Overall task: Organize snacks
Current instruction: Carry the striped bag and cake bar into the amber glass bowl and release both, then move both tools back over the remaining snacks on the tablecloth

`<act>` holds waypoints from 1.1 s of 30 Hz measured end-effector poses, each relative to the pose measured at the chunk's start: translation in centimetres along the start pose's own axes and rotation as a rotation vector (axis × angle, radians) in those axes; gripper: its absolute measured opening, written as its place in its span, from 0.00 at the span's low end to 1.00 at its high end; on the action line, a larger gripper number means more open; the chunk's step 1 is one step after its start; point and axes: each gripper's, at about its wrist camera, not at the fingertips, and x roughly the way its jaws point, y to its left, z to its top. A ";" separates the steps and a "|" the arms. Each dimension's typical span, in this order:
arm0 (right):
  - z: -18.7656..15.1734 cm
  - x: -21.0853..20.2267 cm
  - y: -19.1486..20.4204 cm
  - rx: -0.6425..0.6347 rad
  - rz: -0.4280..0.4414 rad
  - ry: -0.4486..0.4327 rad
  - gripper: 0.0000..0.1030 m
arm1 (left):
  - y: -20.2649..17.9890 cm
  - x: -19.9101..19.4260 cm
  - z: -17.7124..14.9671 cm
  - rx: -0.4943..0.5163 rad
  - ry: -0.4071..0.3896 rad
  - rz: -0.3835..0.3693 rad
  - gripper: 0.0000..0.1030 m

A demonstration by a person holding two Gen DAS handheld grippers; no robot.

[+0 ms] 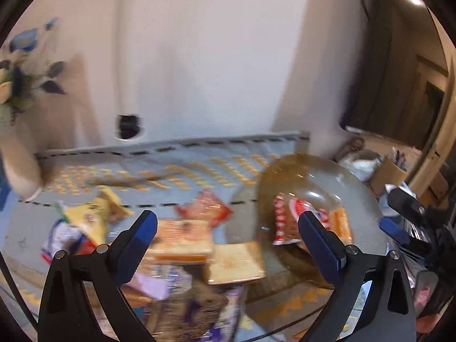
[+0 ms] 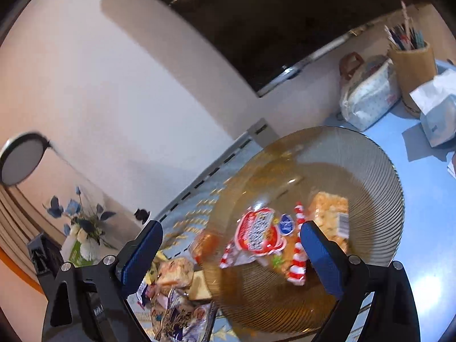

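With both the left gripper (image 1: 228, 236) and right gripper (image 2: 230, 245) hanging spread and empty, the amber bowl (image 2: 370, 171) at centre right is holding two snack packets (image 2: 262, 233), so picking another from the loose pile (image 1: 182, 236) at lower centre seems next.

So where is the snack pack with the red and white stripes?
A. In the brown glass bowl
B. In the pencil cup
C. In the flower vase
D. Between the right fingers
A. The striped pack lies inside the brown glass bowl, next to an orange pack; nothing sits between the open fingers.
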 end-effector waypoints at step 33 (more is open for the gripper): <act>-16.7 10.7 9.9 -0.259 -0.055 0.332 0.94 | 12.9 -0.2 -12.9 -0.070 0.175 0.088 0.97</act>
